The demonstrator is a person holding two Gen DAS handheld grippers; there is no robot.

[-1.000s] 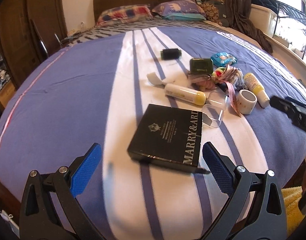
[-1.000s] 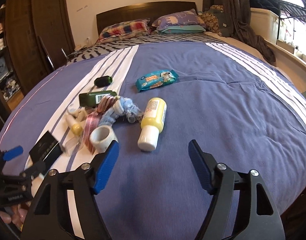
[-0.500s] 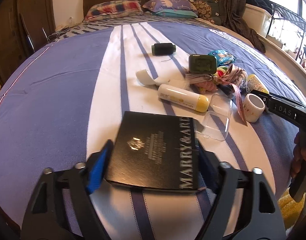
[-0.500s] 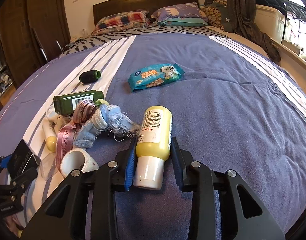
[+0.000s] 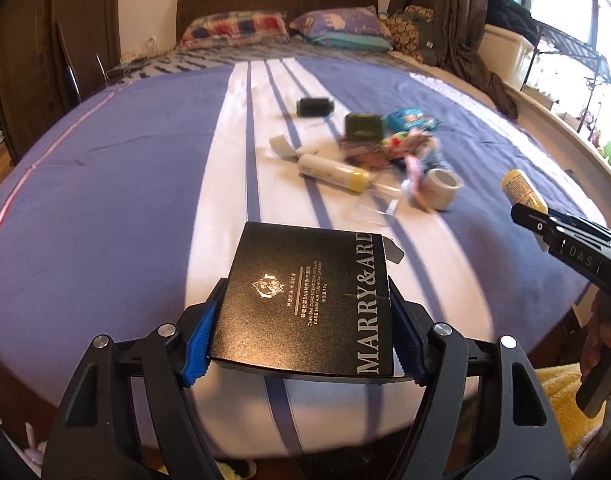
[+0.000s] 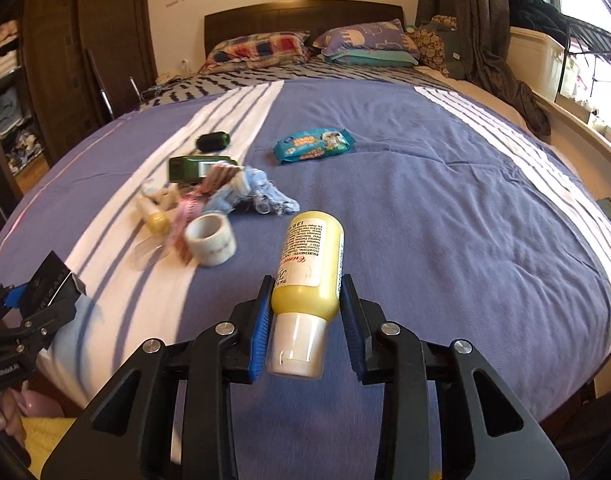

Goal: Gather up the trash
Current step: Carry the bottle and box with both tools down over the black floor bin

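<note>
My left gripper (image 5: 305, 322) is shut on a flat black box (image 5: 305, 300) with silver lettering, lifted off the striped bedspread. A yellow bottle (image 6: 311, 256) with a white cap sits clamped in my right gripper (image 6: 307, 322), cap toward the camera, raised above the blue cover. In the left wrist view the right gripper (image 5: 533, 216) and the bottle (image 5: 523, 192) show at the right edge. The right wrist view has the left gripper (image 6: 37, 284) and the box (image 6: 51, 280) at its left edge. Other litter lies in a pile at mid-bed.
On the bed (image 6: 445, 184) lie a tape roll (image 6: 211, 240), a small yellow-capped tube (image 6: 153, 216), a green box (image 6: 195, 168), a dark spool (image 6: 213, 141), tangled ribbons and blue cloth (image 6: 257, 196) and a blue wipes pack (image 6: 313, 145). Pillows (image 6: 261, 46) sit by the headboard.
Both grippers went forward, closed on their objects and lifted them back: the left on the black box, the right on the yellow bottle. The pile looks further away now.
</note>
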